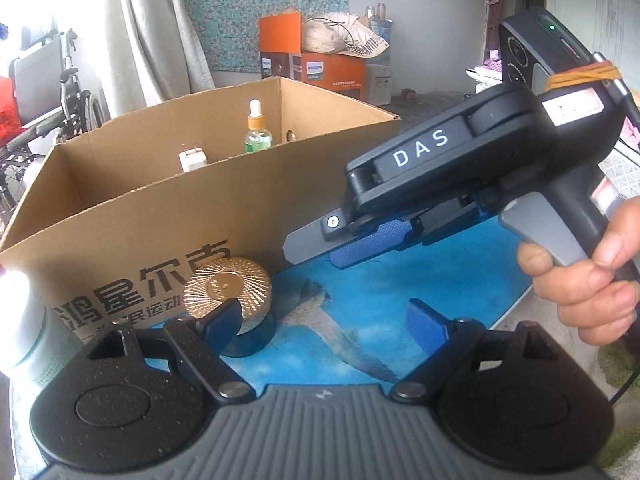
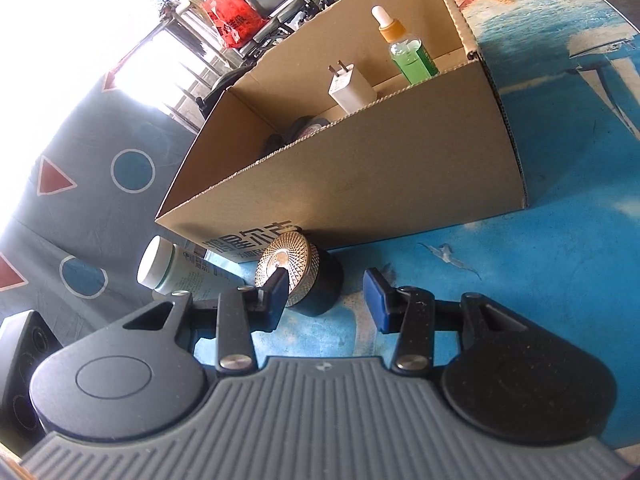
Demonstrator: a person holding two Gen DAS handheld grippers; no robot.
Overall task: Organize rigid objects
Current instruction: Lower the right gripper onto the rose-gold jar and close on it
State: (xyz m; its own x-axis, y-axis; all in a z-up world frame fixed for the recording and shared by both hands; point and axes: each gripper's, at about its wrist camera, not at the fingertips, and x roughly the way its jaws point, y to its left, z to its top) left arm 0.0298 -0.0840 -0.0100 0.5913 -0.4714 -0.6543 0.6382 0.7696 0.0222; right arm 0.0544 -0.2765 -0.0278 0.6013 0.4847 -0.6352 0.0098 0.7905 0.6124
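A round jar with a ribbed gold lid [image 1: 226, 286] [image 2: 286, 268] stands on the blue mat against the front wall of a cardboard box [image 1: 160, 216] [image 2: 360, 184]. My left gripper [image 1: 324, 320] is open just short of the jar, and its left finger covers the jar's near edge. My right gripper [image 2: 327, 296] is open with bare mat between its pads; the jar sits just beyond its left finger. In the left wrist view the right gripper [image 1: 332, 252] hangs above the mat to the jar's right, held by a hand [image 1: 580, 280].
Inside the box stand a dropper bottle of green liquid [image 1: 258, 132] [image 2: 408, 52], a white charger plug [image 1: 192, 158] [image 2: 348, 88] and a dark round item [image 2: 304, 128]. A white-capped bottle [image 2: 168, 268] [image 1: 24, 320] lies left of the jar. An orange box [image 1: 320, 64] sits behind.
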